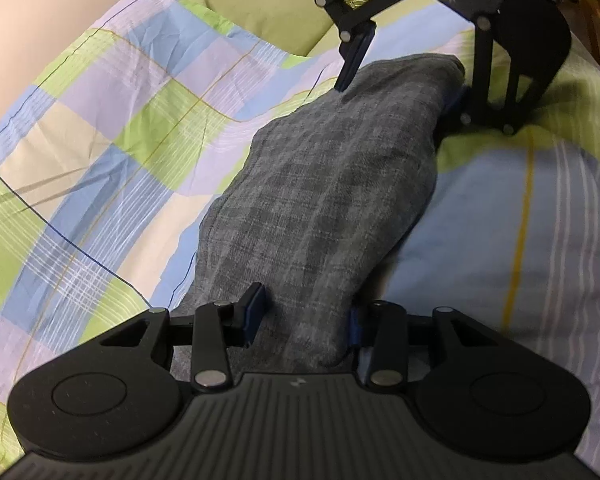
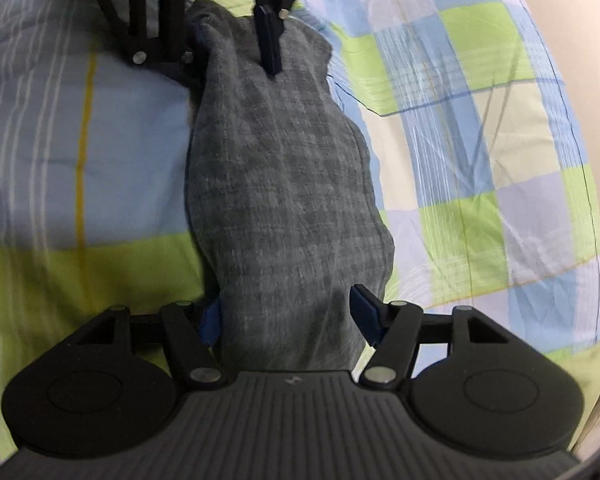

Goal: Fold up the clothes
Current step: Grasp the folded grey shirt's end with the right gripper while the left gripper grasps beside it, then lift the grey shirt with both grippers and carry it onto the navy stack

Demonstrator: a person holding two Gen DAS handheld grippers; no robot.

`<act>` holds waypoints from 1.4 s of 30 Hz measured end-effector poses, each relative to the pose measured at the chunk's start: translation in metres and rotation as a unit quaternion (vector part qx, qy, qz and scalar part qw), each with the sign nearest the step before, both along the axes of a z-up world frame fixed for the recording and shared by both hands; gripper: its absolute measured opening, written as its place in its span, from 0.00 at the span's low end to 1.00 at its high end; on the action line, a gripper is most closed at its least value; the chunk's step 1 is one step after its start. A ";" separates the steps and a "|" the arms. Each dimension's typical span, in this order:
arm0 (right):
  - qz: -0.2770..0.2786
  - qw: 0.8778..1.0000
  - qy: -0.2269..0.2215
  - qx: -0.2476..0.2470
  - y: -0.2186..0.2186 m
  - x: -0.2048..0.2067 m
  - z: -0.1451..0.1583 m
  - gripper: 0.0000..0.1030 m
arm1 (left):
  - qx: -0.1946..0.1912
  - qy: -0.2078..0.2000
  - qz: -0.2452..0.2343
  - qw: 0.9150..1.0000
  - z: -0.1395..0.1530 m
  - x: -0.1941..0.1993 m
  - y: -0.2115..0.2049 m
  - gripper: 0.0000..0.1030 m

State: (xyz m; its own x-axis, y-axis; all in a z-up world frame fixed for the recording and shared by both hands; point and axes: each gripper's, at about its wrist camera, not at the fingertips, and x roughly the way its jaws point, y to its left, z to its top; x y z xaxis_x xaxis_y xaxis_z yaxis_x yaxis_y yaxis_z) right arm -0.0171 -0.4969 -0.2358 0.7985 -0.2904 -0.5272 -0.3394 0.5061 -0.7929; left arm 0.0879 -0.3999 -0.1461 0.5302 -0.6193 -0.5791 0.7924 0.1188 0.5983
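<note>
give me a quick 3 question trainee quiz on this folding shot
1. True or false: the grey garment stretches between the left gripper and the right gripper.
2. What lies under the garment? A) bare wood B) checked sheet C) towel
3. Fill in: each gripper has one end of the garment between its ____.

Key: 1 true; 2 B; 3 fingers.
</note>
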 end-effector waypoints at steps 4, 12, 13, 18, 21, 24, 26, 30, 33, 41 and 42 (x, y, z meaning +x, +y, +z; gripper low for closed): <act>0.001 1.000 0.002 0.001 -0.004 -0.001 0.001 0.58 | 0.001 0.005 0.004 1.000 0.001 0.002 0.005 0.47; 0.020 1.000 0.005 -0.011 0.009 -0.006 -0.002 0.42 | 0.001 -0.002 -0.003 1.000 -0.004 -0.005 -0.003 0.40; 0.024 1.000 0.005 -0.012 0.011 -0.006 -0.003 0.42 | 0.002 -0.004 -0.005 1.000 -0.005 -0.005 -0.004 0.40; 0.017 1.000 0.014 -0.001 0.008 -0.004 0.002 0.43 | 0.003 0.009 -0.004 1.000 -0.003 0.001 -0.002 0.42; 0.013 1.000 0.017 -0.001 0.005 -0.003 0.001 0.44 | 0.007 0.016 -0.004 1.000 -0.002 0.004 0.001 0.42; 0.021 1.000 0.012 -0.015 0.005 -0.006 -0.001 0.44 | 0.010 0.008 -0.008 1.000 -0.005 0.002 0.004 0.42; 0.031 0.999 0.011 -0.031 0.008 -0.010 -0.004 0.45 | 0.010 0.002 -0.012 1.000 -0.007 0.001 0.004 0.41; 0.045 0.998 0.014 -0.047 0.011 -0.020 -0.008 0.45 | 0.010 0.006 -0.014 1.000 -0.008 0.003 0.002 0.41; 0.034 0.999 0.013 -0.029 0.005 -0.015 -0.006 0.45 | 0.014 0.029 -0.015 0.999 -0.006 0.009 -0.002 0.33; -0.004 0.998 0.026 0.063 -0.005 -0.015 0.026 0.17 | 0.034 0.085 -0.049 0.995 0.041 0.021 0.010 0.16; -0.006 0.998 0.022 0.061 -0.001 -0.022 0.037 0.16 | 0.034 0.087 -0.054 0.994 0.049 0.021 0.013 0.16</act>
